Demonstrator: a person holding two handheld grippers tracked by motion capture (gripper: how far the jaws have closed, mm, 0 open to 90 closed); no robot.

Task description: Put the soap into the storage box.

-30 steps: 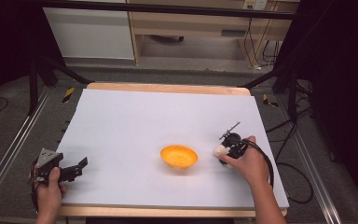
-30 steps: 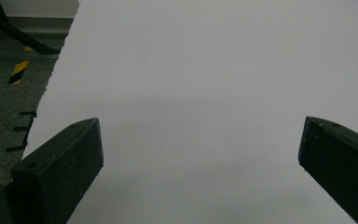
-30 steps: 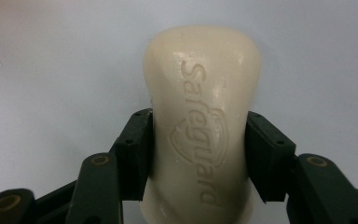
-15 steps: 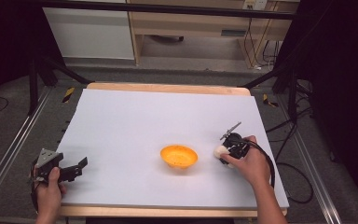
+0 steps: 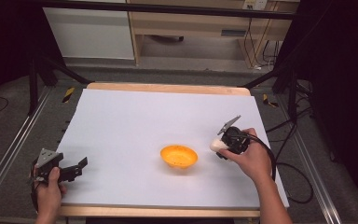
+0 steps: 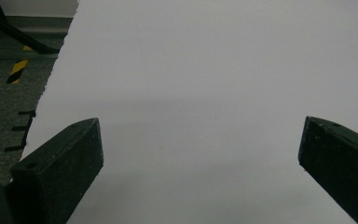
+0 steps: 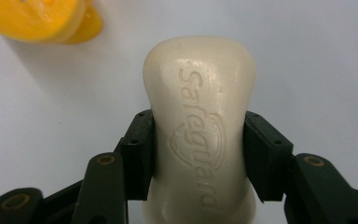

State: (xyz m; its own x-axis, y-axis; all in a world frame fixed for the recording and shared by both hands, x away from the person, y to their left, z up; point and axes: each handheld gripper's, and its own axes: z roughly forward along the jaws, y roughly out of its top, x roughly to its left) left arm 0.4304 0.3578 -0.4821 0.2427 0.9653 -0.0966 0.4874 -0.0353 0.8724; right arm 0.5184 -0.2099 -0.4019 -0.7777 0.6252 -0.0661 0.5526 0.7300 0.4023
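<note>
In the high view, the right claw (image 5: 220, 145) is clenched on a pale bar of soap (image 5: 216, 145), and the orange dish (image 5: 179, 156) lies just beside it, on the side toward the person's other hand. The soap is near the dish but not yet over it. The left claw (image 5: 77, 167) rests far from the dish, near the front corner of the white sheet (image 5: 158, 116), with its jaws spread and nothing between them. I judge that the picking up is done; what is left is to carry the soap over the dish, lower it and let go.

In the left gripper view, the two black jaws stand wide apart, released, and between them there is only the bare white sheet (image 6: 205, 93). Beyond its edge I see grey carpet (image 6: 4, 93) with a yellow and black tape mark (image 6: 17, 71).

In the right gripper view, the jaws squeeze the soap (image 7: 199, 116) at its middle; it points away from the claw, with the stamped brand name facing up. The rim of the dish (image 7: 37, 18) is ahead and to one side, apart from the soap.

The sheet is smooth, matte and clean, on a wooden table (image 5: 168, 87). Around it the room is dark, with black frame legs, cables on the floor and a light wooden cabinet (image 5: 191, 28) behind.
</note>
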